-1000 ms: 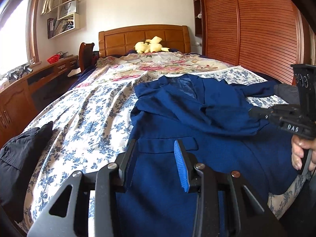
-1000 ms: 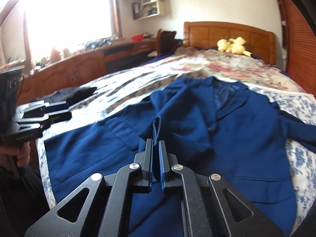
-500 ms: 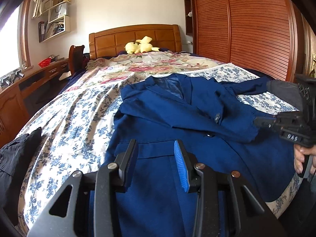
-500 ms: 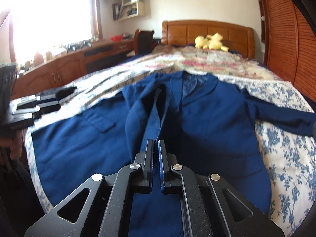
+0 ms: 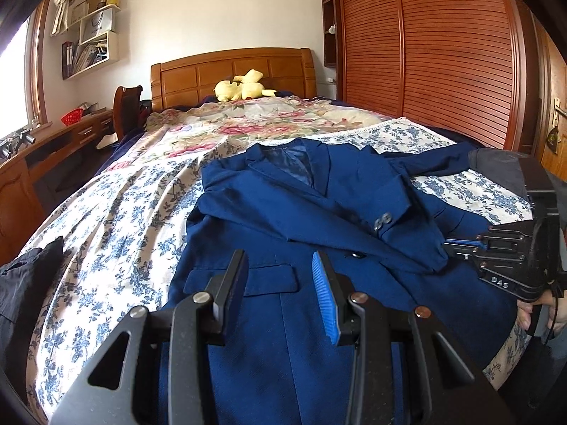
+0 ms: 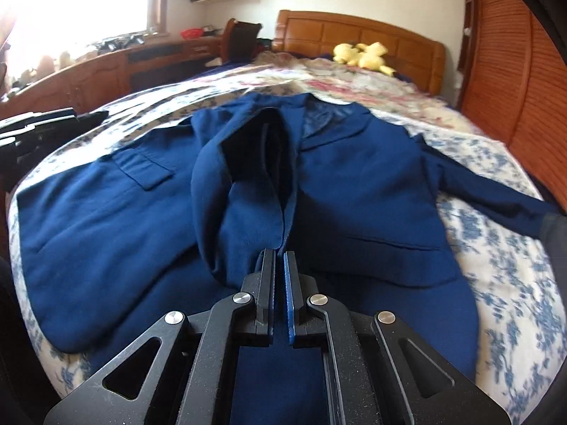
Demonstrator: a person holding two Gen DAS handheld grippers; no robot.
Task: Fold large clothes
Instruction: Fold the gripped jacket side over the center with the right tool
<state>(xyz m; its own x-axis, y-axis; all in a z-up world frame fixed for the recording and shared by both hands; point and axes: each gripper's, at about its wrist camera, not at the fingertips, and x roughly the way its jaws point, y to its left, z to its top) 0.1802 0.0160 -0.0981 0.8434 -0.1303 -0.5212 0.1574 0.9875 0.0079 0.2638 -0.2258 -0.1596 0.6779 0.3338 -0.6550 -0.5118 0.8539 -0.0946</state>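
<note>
1. A dark blue woven suit jacket (image 5: 283,212) lies front-up on a bed covered by a white sheet printed with blue flowers (image 5: 117,233). Its collar points toward the carved wooden headboard (image 5: 234,71) and its hem toward the cameras.
2. The left gripper (image 5: 280,283), black with one blue ribbed pad (image 5: 326,301), points forward and somewhat downward over the jacket's lower front, just short of the flapped pocket (image 5: 262,276). Its jaws stand partly apart, with nothing between them; whether the tips touch the cloth cannot be told.
3. The right gripper (image 6: 280,269) is tilted more steeply downward. Its jaws are closed on the end of the jacket's sleeve (image 6: 248,191), which runs from the shoulder down across the jacket front to the fingertips.
4. In the left wrist view the right gripper enters from the right edge, level with the jacket's waist. Part of the hand (image 5: 538,308) holding its handle shows beneath it. The sleeve cuff with grey buttons (image 5: 384,220) lies on the chest near the pinched end.
5. The other sleeve (image 6: 496,194) stretches out sideways onto the sheet.
6. A yellow plush toy (image 5: 244,86) rests against the headboard; a slatted reddish wooden wardrobe (image 5: 443,53) stands beside the bed.
</note>
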